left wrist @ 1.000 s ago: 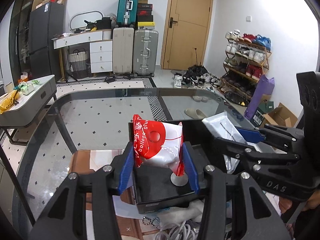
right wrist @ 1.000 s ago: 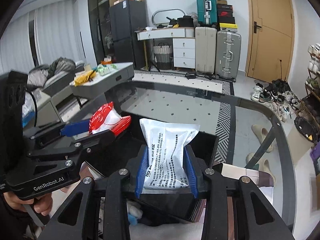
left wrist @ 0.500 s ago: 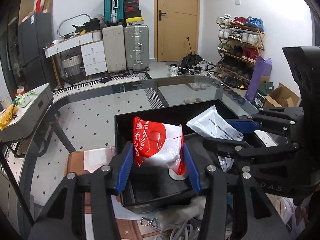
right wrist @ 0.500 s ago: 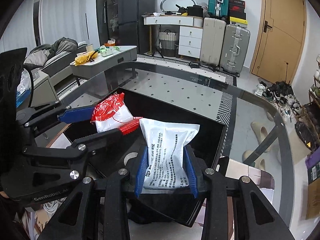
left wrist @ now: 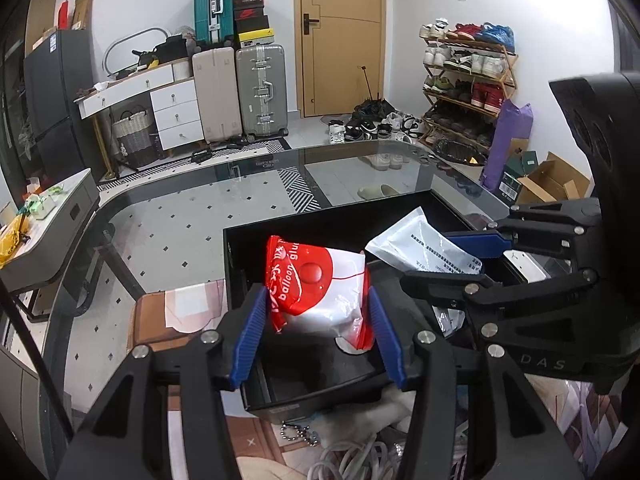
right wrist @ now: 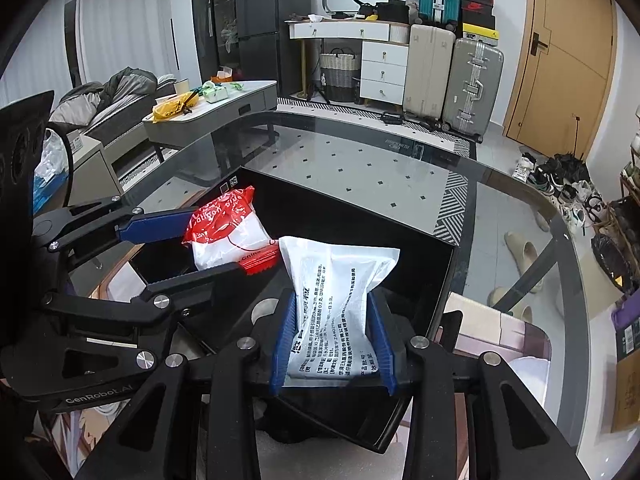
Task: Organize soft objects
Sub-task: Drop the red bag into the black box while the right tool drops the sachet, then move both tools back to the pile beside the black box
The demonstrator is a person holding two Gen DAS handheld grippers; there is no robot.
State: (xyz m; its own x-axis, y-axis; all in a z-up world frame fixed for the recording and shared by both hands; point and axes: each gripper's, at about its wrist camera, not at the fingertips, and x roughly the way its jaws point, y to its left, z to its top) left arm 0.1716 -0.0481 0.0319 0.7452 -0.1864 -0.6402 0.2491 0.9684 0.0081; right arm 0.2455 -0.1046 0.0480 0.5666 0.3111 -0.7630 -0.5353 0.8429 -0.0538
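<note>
Black open-topped box [left wrist: 236,264] sits on the glass table [left wrist: 192,216], its rigid walls framing both loads. Left gripper [left wrist: 316,320] is clamped on the red-and-white pouch [left wrist: 316,284], a crinkly glossy plastic bag printed "balloon glue", held above the box interior. Right gripper [right wrist: 332,332] is clamped on the white packet [right wrist: 340,280], a flat sealed sachet with black printed text, also over the box; in the left wrist view it enters from 3 o'clock, close beside the pouch. A round grey disc [right wrist: 264,308] lies on the box floor. At 6 o'clock, below the box, white cable [left wrist: 352,460] and a ball chain [left wrist: 296,434] clutter the near edge. Through the glass: tiled floor with small black diamonds. Room: wooden door [left wrist: 340,36] at 12 o'clock, suitcases [left wrist: 260,88] beside it, shoe rack [left wrist: 468,80] at 2 o'clock, grey side table [left wrist: 52,216] at 9 o'clock.
</note>
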